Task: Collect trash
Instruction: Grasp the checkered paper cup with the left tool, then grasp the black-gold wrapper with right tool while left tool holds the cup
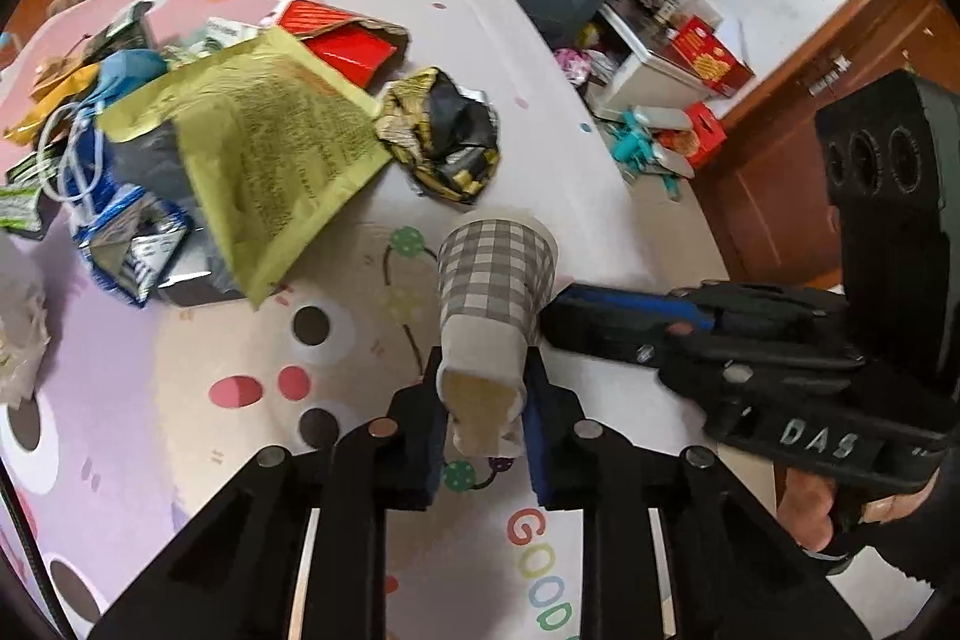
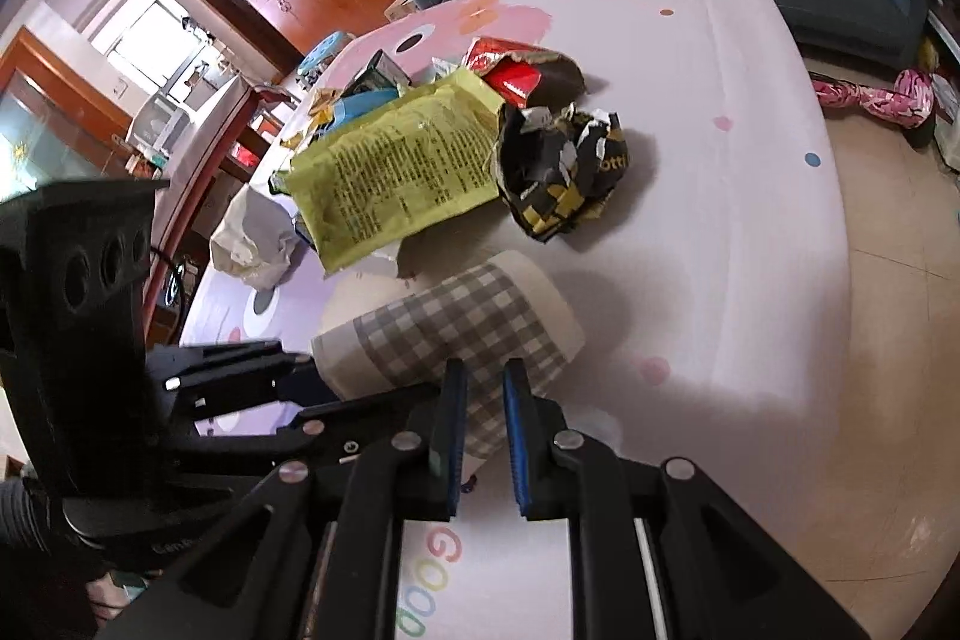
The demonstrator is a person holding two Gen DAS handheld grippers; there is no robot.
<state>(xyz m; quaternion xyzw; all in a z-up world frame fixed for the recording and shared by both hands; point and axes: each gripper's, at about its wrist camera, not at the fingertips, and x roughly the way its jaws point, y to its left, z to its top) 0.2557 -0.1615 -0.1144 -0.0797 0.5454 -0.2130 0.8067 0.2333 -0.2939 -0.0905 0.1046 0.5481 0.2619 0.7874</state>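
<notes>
Paper cup (image 1: 495, 280), light and easily crushed, sits pinched at its base in your left claw (image 1: 483, 415); your right claw (image 2: 483, 400), nearly clenched, touches its checked side.

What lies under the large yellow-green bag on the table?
The yellow-green bag lies on a heap of wrappers: a blue and silver packet and a dark grey one show beneath its edge. Anything under its middle is covered.

Bright daylight from window (image 2: 150, 34); soft shadows on table (image 2: 750, 160). Strong fisheye bending, dark corners; slight motion blur throughout.
</notes>
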